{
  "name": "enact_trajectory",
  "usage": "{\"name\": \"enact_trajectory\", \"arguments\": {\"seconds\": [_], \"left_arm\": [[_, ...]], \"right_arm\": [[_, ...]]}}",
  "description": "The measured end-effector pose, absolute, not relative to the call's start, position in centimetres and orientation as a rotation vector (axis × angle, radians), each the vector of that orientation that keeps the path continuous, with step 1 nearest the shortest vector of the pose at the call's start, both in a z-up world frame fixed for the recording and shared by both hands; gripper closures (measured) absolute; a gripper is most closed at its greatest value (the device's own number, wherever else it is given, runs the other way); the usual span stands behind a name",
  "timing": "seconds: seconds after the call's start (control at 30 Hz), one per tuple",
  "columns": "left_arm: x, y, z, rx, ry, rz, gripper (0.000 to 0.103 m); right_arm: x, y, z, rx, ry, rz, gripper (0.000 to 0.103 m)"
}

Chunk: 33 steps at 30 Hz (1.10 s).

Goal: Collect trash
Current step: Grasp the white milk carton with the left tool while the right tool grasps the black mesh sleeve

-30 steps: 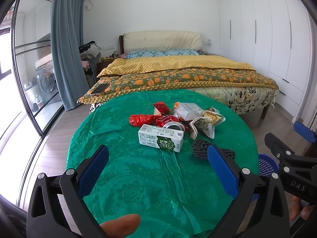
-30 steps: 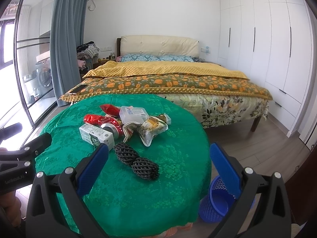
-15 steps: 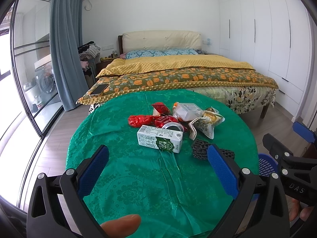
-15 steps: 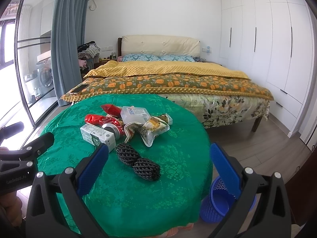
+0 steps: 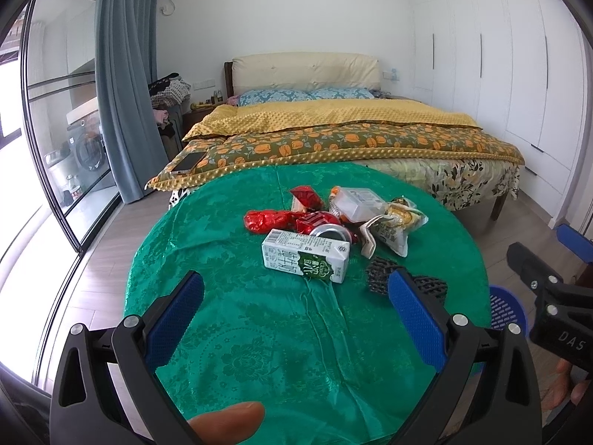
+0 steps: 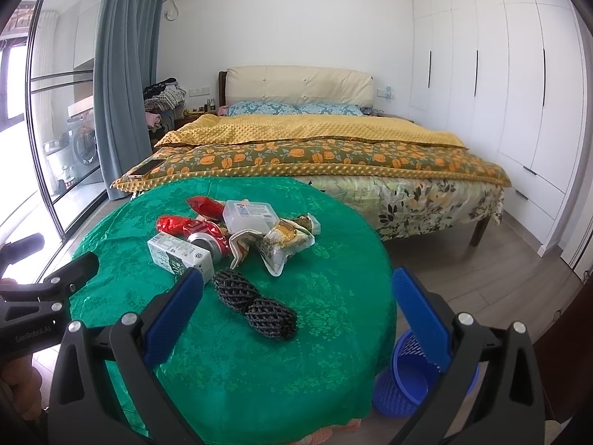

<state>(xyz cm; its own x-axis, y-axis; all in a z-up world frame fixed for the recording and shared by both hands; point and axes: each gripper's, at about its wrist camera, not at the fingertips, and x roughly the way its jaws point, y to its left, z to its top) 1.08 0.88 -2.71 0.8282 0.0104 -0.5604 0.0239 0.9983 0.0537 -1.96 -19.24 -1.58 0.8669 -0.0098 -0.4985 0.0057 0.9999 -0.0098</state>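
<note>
A heap of trash lies on the round green table (image 5: 259,333): a white-green milk carton (image 5: 305,260), a crushed red can (image 5: 326,227), red wrappers (image 5: 265,220), a clear plastic box (image 5: 357,200), a snack bag (image 5: 394,228) and black foam netting (image 6: 255,304). My left gripper (image 5: 296,315) is open and empty, near the table's front, short of the carton. My right gripper (image 6: 296,315) is open and empty, hovering near the netting. A blue mesh bin (image 6: 411,378) stands on the floor right of the table.
A bed (image 6: 315,141) with yellow and orange quilts stands behind the table, a phone (image 5: 187,163) on its corner. White wardrobes (image 6: 519,74) line the right wall. Glass doors and a grey curtain (image 5: 122,74) are at the left.
Both grippers have drifted slightly; the view barely shifts. Nothing on the table has moved and both grippers stay open.
</note>
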Motion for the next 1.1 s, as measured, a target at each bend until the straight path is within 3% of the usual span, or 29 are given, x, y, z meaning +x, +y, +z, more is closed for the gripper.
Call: {"name": "enact_trajectory", "arguments": {"seconds": [0.4,0.9,1.1], "left_arm": [[4.0,0.7,-4.9,0.044,0.680,-0.007,0.004],[18.5,-3.9,-10.5,0.050,0.822,0.161,0.004],[18.6,-1.6,-12.5,0.005,0.879,0.193,0.004]], "right_arm": [[-0.4,-20.8,-3.8,0.001,0.574,-0.019,0.005],[2.1,-22.7,-8.6,0.018,0.675,-0.033,0.005],[2.8,-23.0,-9.9,0.015,0.708,-0.016,0.005]]}}
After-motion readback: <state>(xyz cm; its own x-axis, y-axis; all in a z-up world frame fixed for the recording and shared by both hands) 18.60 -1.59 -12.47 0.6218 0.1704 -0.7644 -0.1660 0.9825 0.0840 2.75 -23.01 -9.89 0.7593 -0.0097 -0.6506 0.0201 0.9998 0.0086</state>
